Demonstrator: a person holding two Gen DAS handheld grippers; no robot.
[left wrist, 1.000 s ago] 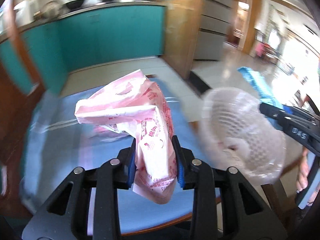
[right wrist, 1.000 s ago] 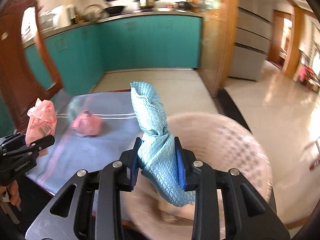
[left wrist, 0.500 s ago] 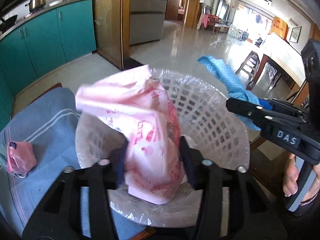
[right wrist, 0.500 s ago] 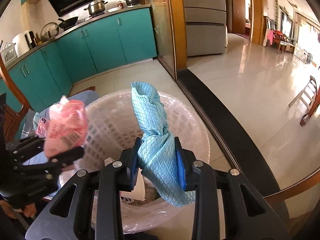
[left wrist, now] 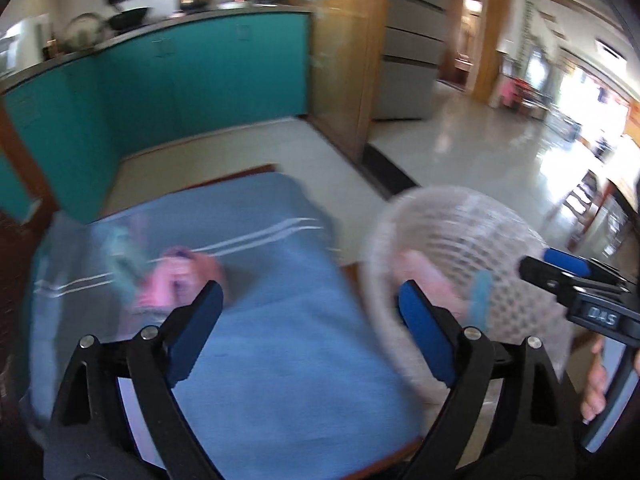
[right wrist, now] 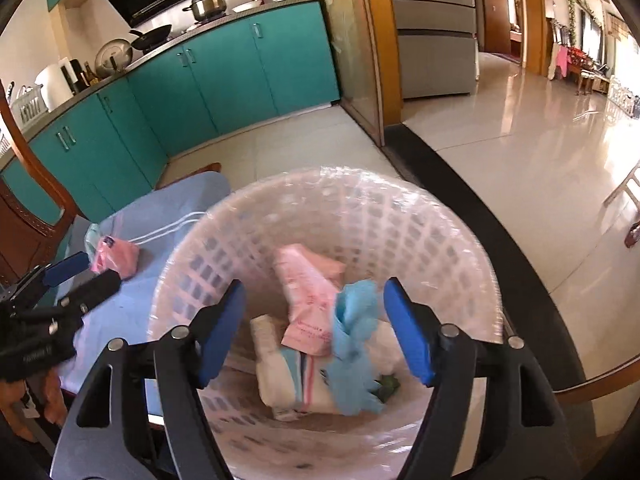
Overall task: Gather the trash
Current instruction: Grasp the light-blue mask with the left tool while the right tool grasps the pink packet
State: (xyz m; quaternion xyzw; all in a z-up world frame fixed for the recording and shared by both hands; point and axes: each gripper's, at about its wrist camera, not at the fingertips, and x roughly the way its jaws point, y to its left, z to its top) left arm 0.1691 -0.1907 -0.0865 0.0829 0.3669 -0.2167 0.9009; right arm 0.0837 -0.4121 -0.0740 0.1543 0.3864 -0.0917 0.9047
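Observation:
A white lattice basket point(right wrist: 440, 240) lined with clear plastic stands at the table's right edge; it also shows blurred in the left wrist view point(left wrist: 472, 240). Inside lie a pink printed wrapper point(right wrist: 308, 292), a blue cloth point(right wrist: 354, 344) and white packets point(right wrist: 276, 360). My right gripper point(right wrist: 314, 332) is open and empty above the basket. My left gripper point(left wrist: 308, 328) is open and empty over the blue tablecloth point(left wrist: 280, 360), and shows at the left of the right wrist view point(right wrist: 86, 274). A pink wrapper point(left wrist: 176, 280) with a teal scrap point(left wrist: 124, 264) lies on the cloth; the wrapper also shows in the right wrist view point(right wrist: 116, 256).
Teal kitchen cabinets point(right wrist: 224, 68) run along the back with pots on the counter. A wooden chair point(right wrist: 28, 216) stands at the table's left. A glossy tiled floor point(right wrist: 520, 140) lies to the right, beyond a dark threshold strip point(right wrist: 480, 208).
Both grippers opened. The pink wrapper and the blue cloth dropped into the basket. My left gripper swung back left over the tablecloth toward the remaining pink wrapper.

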